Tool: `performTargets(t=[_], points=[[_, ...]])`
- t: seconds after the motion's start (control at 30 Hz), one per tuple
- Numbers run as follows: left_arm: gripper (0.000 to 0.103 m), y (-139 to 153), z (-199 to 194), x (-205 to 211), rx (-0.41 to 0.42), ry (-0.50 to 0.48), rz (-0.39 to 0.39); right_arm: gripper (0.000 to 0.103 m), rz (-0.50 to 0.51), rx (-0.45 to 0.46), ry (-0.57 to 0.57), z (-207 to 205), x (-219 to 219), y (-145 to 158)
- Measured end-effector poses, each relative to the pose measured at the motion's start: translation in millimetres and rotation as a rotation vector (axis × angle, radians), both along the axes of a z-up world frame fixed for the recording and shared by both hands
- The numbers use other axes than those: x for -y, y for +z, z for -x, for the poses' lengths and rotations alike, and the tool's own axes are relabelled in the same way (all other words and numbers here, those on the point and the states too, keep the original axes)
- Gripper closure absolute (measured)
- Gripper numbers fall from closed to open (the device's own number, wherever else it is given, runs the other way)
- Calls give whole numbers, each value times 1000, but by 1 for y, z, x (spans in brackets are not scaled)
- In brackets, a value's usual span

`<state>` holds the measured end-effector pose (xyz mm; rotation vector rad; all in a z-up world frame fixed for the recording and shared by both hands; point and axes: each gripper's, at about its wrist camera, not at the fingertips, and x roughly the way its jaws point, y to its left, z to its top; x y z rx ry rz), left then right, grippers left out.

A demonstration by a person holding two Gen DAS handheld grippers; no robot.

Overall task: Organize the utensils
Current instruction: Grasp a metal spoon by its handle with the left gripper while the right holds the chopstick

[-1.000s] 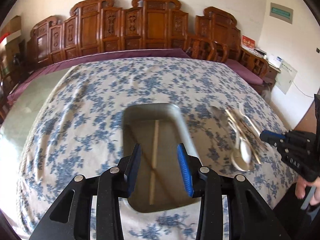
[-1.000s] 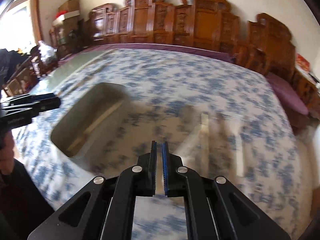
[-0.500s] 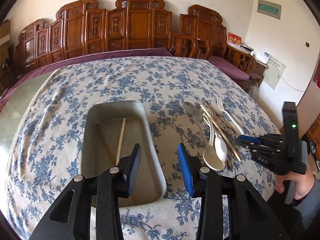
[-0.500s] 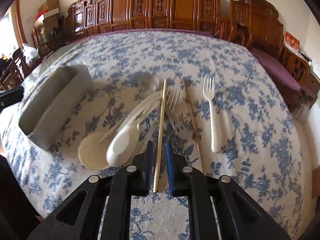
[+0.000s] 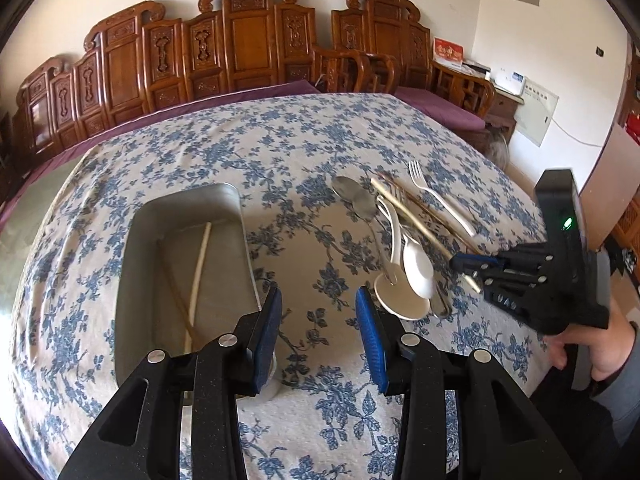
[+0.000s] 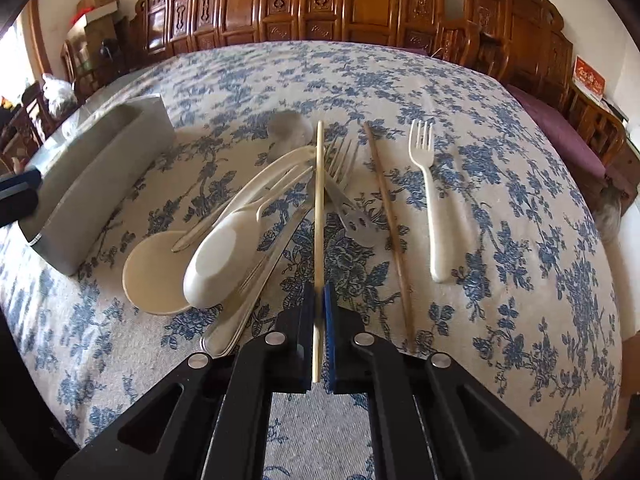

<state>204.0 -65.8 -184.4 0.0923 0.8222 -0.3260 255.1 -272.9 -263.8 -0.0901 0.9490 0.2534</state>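
Right tool pinches pale chopstick by its near end.

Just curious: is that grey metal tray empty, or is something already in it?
Not empty. The tray holds two chopsticks: a pale chopstick and a darker chopstick lying along its bottom. Nothing else shows inside.

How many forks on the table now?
2. A white fork lies alone right of the pile; a metal fork sits in the pile, beside the pale chopstick. The pile may hide more.
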Motion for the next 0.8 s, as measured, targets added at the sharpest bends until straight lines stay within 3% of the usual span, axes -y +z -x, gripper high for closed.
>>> performTargets(t=[0.17, 0.43, 0.8], points=[[67, -4, -2, 7, -15, -7, -13, 97, -65, 67, -39, 5, 17, 18], [67, -1, -18, 23, -29, -26, -70, 97, -118, 97, -70, -4, 34, 25], [68, -15, -77, 74, -115, -63, -112, 97, -157, 102, -78, -14, 40, 25]])
